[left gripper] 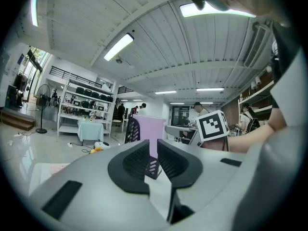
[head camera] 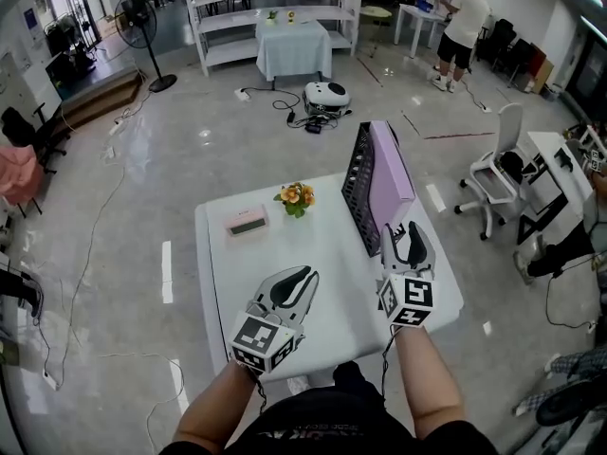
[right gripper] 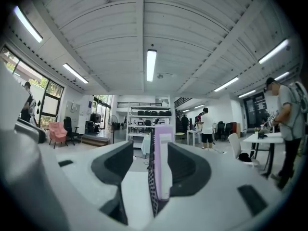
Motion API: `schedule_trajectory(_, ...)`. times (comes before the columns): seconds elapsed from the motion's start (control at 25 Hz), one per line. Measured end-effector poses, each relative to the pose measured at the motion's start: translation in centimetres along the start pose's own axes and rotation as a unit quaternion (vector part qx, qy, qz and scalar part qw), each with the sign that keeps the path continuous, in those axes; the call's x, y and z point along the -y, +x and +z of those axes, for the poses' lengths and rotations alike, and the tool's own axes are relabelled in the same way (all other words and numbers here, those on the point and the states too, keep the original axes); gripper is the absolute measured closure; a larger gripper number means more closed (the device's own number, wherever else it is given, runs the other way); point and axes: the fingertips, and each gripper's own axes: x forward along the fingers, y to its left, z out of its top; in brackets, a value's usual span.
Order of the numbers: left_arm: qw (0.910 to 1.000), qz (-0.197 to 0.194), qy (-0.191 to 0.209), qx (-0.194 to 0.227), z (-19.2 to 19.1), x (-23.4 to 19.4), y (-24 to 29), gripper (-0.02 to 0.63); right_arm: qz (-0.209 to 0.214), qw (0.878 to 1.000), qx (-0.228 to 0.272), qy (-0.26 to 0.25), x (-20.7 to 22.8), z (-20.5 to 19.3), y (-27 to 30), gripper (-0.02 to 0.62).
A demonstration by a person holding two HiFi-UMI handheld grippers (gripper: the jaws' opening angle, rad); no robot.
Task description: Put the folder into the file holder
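Note:
A lilac folder [head camera: 394,169] stands upright in the black mesh file holder [head camera: 360,183] on the right side of the white table [head camera: 275,254]. My right gripper [head camera: 403,227] is open just in front of the folder's near end. In the right gripper view the folder [right gripper: 163,158] and the mesh holder [right gripper: 151,177] show ahead between the jaws, with neither pad pressing on them. My left gripper [head camera: 305,278] hovers over the table's front left with its jaws a narrow gap apart and nothing between them. The left gripper view shows the folder [left gripper: 151,131] beyond its jaws.
A small bunch of orange flowers [head camera: 296,197] and a pink box [head camera: 248,221] sit at the table's far side. A white office chair [head camera: 498,173] stands to the right. A white device [head camera: 326,95] and cables lie on the floor behind, and a person [head camera: 462,27] stands far back.

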Motion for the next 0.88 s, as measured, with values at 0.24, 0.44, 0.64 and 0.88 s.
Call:
schedule_trajectory(0.24, 1.0, 0.0, 0.003, 0.007, -0.3, -0.5, -3.1, 0.552, 0.079, 0.997, 0.004, 0.009, -5.6, 0.6, -3.1, 0.387)
schedule_trajectory(0.44, 0.9999, 0.001, 0.006, 0.011, -0.7, -0.4, -5.1, 0.549, 0.141, 0.99, -0.005, 0.011, -9.2, 0.6, -5.8, 0.388)
schedule_trajectory(0.64, 0.9996, 0.018, -0.001, 0.023, -0.2, 0.0, -6.4, 0.549, 0.223, 0.974, 0.004, -0.025, -12.6, 2.3, -8.6, 0.578)
schedule_trajectory(0.88, 0.9981, 0.053, -0.008, 0.031, 0.1, 2.0, -6.4, 0.558, 0.271, 0.961, 0.022, -0.043, -12.5, 3.8, -10.9, 0.594)
